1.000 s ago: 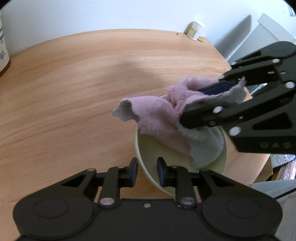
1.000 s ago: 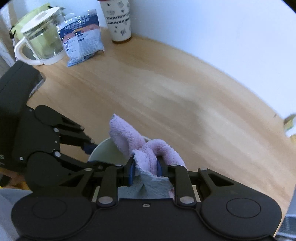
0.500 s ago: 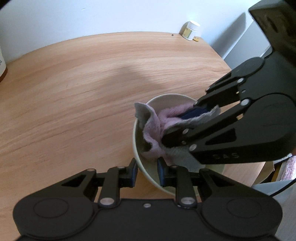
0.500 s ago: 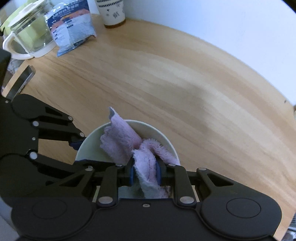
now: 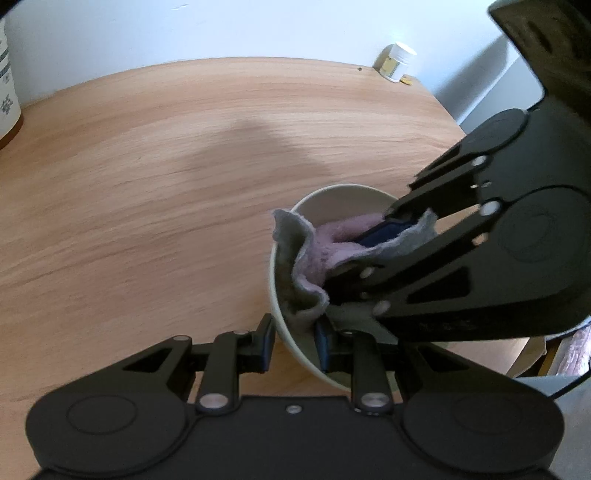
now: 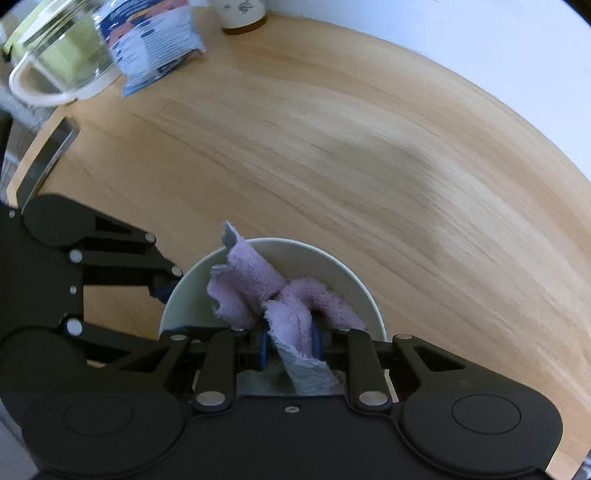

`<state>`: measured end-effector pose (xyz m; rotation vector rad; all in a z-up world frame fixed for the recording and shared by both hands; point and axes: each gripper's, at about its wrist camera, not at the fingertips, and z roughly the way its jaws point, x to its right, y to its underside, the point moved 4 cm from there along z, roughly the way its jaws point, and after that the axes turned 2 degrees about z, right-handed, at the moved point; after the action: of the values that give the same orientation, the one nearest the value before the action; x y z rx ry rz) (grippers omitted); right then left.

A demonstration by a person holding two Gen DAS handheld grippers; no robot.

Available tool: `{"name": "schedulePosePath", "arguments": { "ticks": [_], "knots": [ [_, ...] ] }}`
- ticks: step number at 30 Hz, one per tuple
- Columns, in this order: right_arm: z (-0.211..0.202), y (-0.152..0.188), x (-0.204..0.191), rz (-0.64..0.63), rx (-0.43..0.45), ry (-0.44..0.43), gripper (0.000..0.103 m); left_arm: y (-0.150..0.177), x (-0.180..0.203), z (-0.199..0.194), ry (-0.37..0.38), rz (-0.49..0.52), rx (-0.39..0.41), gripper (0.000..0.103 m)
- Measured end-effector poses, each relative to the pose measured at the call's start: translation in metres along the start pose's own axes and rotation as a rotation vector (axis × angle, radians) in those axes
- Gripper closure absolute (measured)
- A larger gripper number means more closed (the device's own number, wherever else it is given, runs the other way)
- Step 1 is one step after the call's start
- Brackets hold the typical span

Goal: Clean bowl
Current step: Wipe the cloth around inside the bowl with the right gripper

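Note:
A pale cream bowl (image 5: 343,195) stands on the wooden table (image 5: 147,184). My left gripper (image 5: 293,343) is shut on the bowl's near rim, one finger outside and one inside. My right gripper (image 6: 290,341) is shut on a lilac and grey cloth (image 6: 255,284) and holds it down inside the bowl (image 6: 321,258). In the left wrist view the cloth (image 5: 314,254) lies against the bowl's inner left wall, one corner over the rim. The right gripper (image 5: 373,251) comes in from the right.
A small white jar (image 5: 397,61) stands at the table's far right edge by the wall. In the right wrist view a glass jug (image 6: 55,62), a blue and white packet (image 6: 151,44) and a patterned cup (image 6: 242,14) stand at the far left. A dark flat object (image 6: 48,155) lies at the left edge.
My right gripper has lowered the cloth from above the bowl down into it and pushed it toward the inner left wall. My left gripper has kept its hold on the rim.

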<state>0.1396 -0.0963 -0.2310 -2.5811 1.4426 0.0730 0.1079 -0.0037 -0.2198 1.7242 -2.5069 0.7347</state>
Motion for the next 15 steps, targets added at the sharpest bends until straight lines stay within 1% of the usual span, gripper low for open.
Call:
{"name": "schedulePosePath", "arguments": {
  "ticks": [4, 7, 10, 12, 15],
  "knots": [
    [-0.021, -0.002, -0.001, -0.048, -0.012, 0.023, 0.079, -0.004, -0.003, 0.0, -0.003, -0.014, 0.005, 0.08],
    [-0.039, -0.003, -0.002, -0.112, -0.027, 0.055, 0.079, -0.007, -0.003, 0.001, -0.027, -0.012, 0.022, 0.081],
    [-0.04, 0.006, -0.004, -0.183, -0.073, 0.089, 0.08, -0.012, -0.002, 0.003, -0.043, -0.011, 0.026, 0.079],
    [-0.037, 0.008, -0.009, -0.231, -0.094, 0.11, 0.08, -0.014, -0.001, 0.004, -0.056, 0.0, 0.022, 0.076],
    [-0.03, 0.011, -0.016, -0.298, -0.125, 0.137, 0.08, -0.017, -0.004, 0.006, -0.046, -0.017, 0.018, 0.075]
  ]
}}
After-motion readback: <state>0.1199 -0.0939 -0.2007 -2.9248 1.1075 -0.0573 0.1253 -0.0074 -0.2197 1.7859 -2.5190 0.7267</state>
